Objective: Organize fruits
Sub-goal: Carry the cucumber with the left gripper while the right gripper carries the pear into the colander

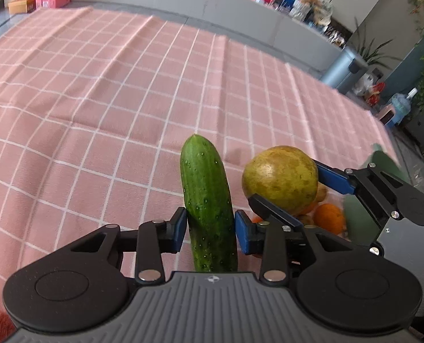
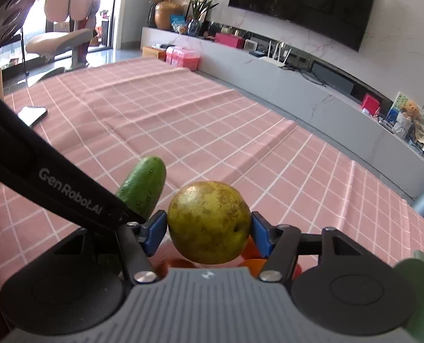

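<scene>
Pink checked cloth [image 1: 126, 91] across the whole counter, living room beyond, long grey wall unit [image 2: 312, 85] and a dark screen [image 2: 303, 5] behind. Left hand-held gripper [image 1: 210, 230] clamped on a cucumber [image 1: 205, 200], blue pads pressed to both flanks, tip pointing up and away. Right hand-held gripper [image 2: 209, 233] closed round a yellow-green round fruit [image 2: 209, 221], russet-blotched, held at its widest part. Both pieces lifted off the cloth, close beside each other, almost touching in the left wrist view. Below and just behind them, a small heap of oranges [image 1: 327, 218] and reddish fruit, partly hidden by fingers and bodies; container under the heap not clear, only a green edge [image 1: 355, 208] at the right. Phone [image 2: 32, 114] lying far off at the left of the cloth. Early going by the look of it: two items picked, none visibly set down in any sorted place, wide stretch of cloth bare ahead. Left to do, most likely: carrying each piece to its own spot, releasing, then returning for the heap.
</scene>
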`<state>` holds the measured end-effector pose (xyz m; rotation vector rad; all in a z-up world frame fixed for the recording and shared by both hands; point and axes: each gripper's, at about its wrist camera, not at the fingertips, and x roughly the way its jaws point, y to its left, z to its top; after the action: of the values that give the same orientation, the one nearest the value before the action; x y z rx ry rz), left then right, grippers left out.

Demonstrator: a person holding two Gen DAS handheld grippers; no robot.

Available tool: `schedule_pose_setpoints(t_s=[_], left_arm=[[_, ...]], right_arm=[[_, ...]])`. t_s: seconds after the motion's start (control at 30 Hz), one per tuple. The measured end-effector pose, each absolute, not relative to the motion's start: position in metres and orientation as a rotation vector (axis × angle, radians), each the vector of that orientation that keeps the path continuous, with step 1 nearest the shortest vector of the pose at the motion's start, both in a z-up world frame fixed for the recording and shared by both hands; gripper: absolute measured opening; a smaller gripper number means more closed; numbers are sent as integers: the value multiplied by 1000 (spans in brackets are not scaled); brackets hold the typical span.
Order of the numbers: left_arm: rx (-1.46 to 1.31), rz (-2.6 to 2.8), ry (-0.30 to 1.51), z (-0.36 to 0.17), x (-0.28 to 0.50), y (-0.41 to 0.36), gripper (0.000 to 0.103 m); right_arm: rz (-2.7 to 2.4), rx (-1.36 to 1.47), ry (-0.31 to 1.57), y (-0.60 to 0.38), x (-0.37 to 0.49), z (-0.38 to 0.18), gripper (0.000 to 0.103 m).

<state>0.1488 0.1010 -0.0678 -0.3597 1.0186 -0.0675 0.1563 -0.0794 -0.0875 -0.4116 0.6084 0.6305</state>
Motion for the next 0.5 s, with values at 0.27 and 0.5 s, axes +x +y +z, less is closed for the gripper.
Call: schedule_pose_setpoints(t_s=[0.27,0.5], left_arm=[[-315,-114,911,-35,113,86,39],[-271,-174,799,7,86,64,39]], right_arm=[[575,-361,543,-112,117,-50,60],[520,-284,509,-154,82,-24,60]])
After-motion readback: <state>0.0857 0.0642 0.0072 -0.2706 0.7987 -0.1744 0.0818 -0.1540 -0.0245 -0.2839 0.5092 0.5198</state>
